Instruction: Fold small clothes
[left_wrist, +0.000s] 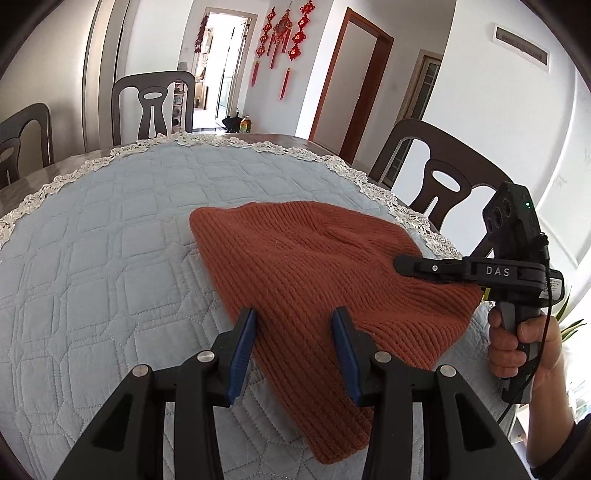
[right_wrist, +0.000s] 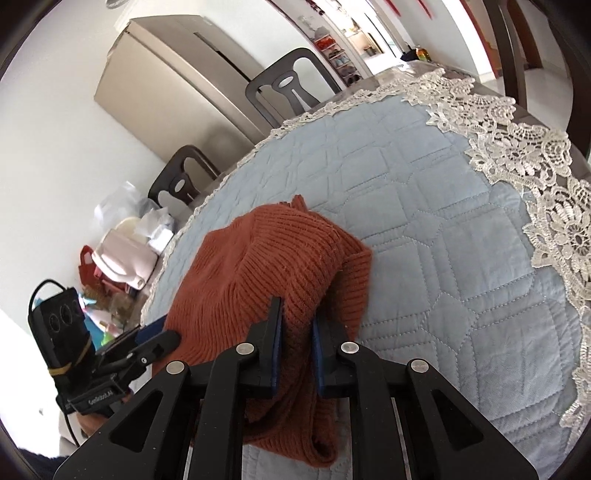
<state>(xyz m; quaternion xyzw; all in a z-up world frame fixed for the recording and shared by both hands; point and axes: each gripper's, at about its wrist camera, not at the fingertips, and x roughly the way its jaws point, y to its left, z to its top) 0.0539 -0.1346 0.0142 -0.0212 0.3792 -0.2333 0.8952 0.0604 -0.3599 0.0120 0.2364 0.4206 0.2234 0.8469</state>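
A rust-orange ribbed knit hat lies on the light blue quilted table cover. In the left wrist view my left gripper hangs over the hat's near edge with its jaws apart; flat knit shows between the blue pads, which do not press on it. My right gripper is shut on a bunched fold of the hat, which is raised and folded over on itself. From the left wrist view the right gripper reaches in side-on over the hat's right part. The left gripper sits at the hat's left edge.
White lace trim edges the cover, with the bare table rim beyond. Dark chairs stand around the table. A steel fridge and bags on the floor are to the left. A hand holds the right gripper's handle.
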